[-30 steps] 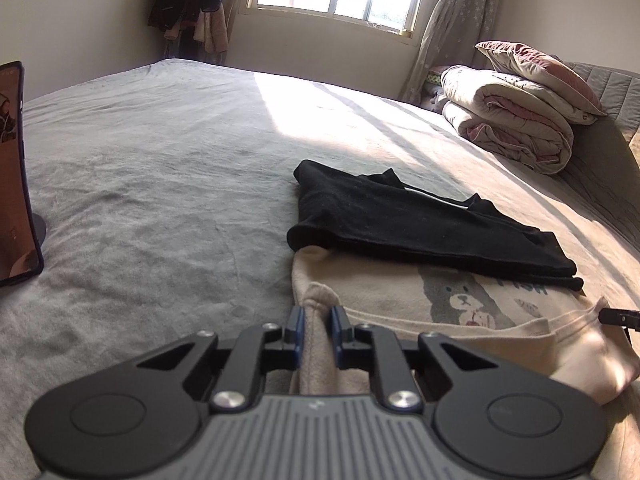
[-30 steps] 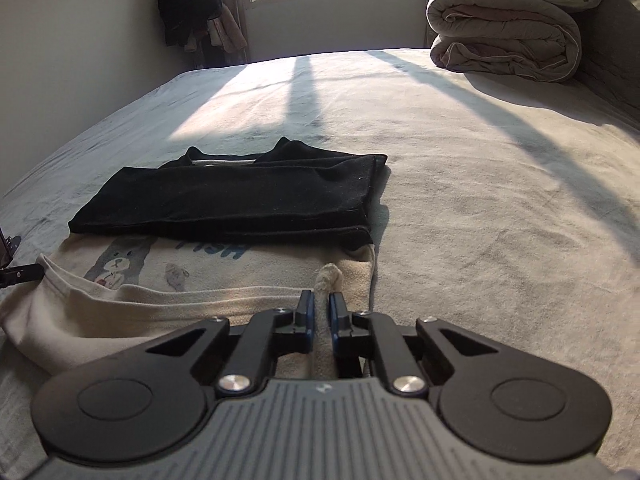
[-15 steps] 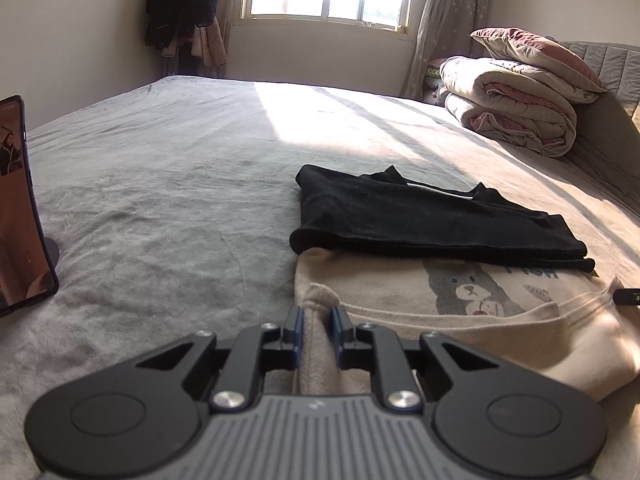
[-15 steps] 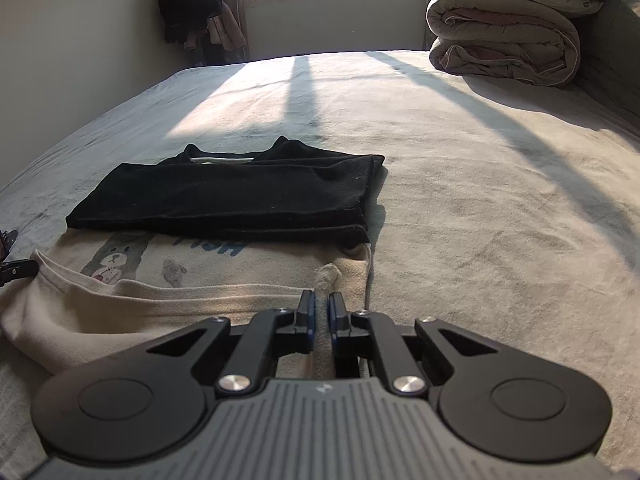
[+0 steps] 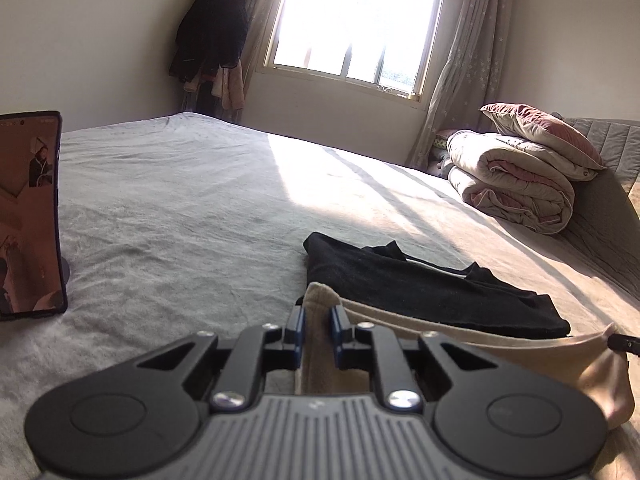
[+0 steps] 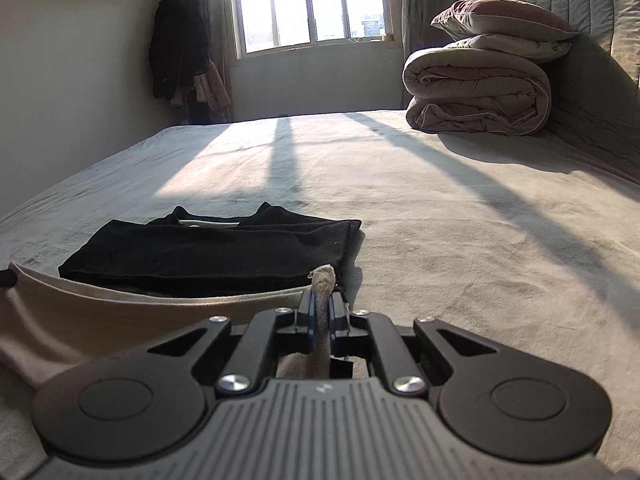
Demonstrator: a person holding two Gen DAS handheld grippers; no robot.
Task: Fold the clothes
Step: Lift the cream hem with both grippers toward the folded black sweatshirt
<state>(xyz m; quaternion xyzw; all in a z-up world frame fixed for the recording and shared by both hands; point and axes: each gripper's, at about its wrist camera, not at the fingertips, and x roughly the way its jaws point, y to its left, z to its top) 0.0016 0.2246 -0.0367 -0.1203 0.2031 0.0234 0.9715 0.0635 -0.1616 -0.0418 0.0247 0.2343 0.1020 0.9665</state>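
Observation:
A cream shirt (image 5: 520, 354) lies on the grey bed, its near hem raised and stretched between both grippers. My left gripper (image 5: 317, 314) is shut on the hem's left corner. My right gripper (image 6: 321, 307) is shut on the right corner, and a tuft of cream shirt (image 6: 100, 312) cloth sticks up past its fingers. A folded black garment (image 5: 424, 288) rests on the far part of the cream shirt; the black garment (image 6: 208, 248) shows just beyond the lifted hem. The other gripper's tip (image 5: 624, 343) peeks in at the right edge of the left wrist view.
A phone (image 5: 30, 212) stands upright on a stand at the left. A rolled duvet (image 6: 476, 92) with a pillow (image 6: 500, 16) on top sits by the headboard at the right. Dark clothes (image 5: 208, 32) hang in the far corner beside the window (image 5: 352, 20).
Both grippers have lifted and tipped upward with the cream hem. The hem now stands up as a taut band and hides the bear print that showed earlier.

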